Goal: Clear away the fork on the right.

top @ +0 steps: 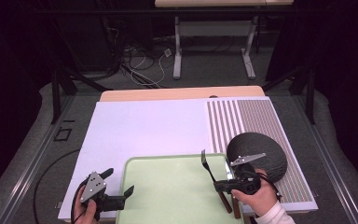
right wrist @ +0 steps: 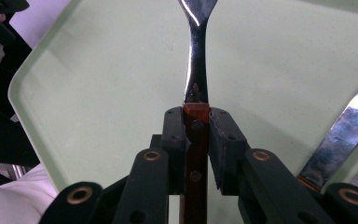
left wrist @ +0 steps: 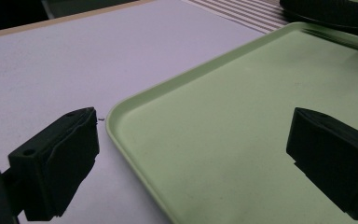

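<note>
- Right tongs (right wrist: 196, 128) are clamping the wooden handle of a fork (top: 210, 170), pads pressing on both sides just below where the dark metal neck begins
- Left tongs (left wrist: 191, 154) are standing wide apart with nothing between them, straddling the near left corner of the green tray (left wrist: 242, 107)
- Fork is hanging tines-forward over the tray's right part, so the step in hand is, I judge, setting it down on the tray
- Next move is calling for lowering the fork flat onto the green surface, then parting the pads to free it
- Right gripper view is showing a knife (right wrist: 340, 135) lying by the tray's edge, its blade shining
- High view is giving the layout: a dark round plate (top: 261, 151) beside the tray on the table (top: 144, 126)
</note>
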### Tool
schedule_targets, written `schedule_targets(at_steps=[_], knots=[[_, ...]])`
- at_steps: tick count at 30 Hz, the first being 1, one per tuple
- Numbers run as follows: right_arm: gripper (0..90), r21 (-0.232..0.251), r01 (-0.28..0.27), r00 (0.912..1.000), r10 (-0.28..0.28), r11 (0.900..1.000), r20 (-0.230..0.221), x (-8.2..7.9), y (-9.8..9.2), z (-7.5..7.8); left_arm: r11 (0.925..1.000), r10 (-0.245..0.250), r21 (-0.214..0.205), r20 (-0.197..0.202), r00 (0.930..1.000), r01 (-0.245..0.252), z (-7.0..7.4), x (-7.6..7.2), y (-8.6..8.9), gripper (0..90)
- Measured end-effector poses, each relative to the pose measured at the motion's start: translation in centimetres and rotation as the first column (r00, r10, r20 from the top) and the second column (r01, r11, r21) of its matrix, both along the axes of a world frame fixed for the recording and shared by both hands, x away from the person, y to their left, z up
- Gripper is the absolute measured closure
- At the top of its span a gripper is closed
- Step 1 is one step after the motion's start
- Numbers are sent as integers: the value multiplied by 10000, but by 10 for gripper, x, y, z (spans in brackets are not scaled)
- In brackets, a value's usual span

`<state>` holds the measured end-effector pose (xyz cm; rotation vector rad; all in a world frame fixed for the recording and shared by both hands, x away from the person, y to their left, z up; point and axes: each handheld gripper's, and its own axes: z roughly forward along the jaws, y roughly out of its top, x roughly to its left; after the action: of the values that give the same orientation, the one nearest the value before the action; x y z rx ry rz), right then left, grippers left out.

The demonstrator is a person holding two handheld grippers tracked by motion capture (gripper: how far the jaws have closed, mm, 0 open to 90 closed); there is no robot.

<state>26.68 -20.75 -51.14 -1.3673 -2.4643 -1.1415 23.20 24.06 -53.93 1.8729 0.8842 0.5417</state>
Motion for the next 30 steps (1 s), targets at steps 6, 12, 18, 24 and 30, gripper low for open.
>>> schedule_targets(at_steps=[6,12,18,24,30], knots=[[772,22,96,9998,-95,10000,-181,2,3,-6,10000,-10,8,-8,10000,10,0,0,0,28],[772,-297,247,9978,-265,9993,-611,6,5,-13,10000,-11,-5,-11,10000,11,0,0,0,28],[771,-325,403,9904,-442,9987,-1309,11,6,-19,10000,-25,1,-14,10000,25,0,0,0,28],[770,-566,625,9737,-733,9964,-2158,17,7,-29,10000,-35,0,-19,10000,35,0,0,0,28],[768,-620,392,9810,-502,9973,-1872,18,8,-32,10000,-39,-1,-10,10000,39,0,0,0,28]])
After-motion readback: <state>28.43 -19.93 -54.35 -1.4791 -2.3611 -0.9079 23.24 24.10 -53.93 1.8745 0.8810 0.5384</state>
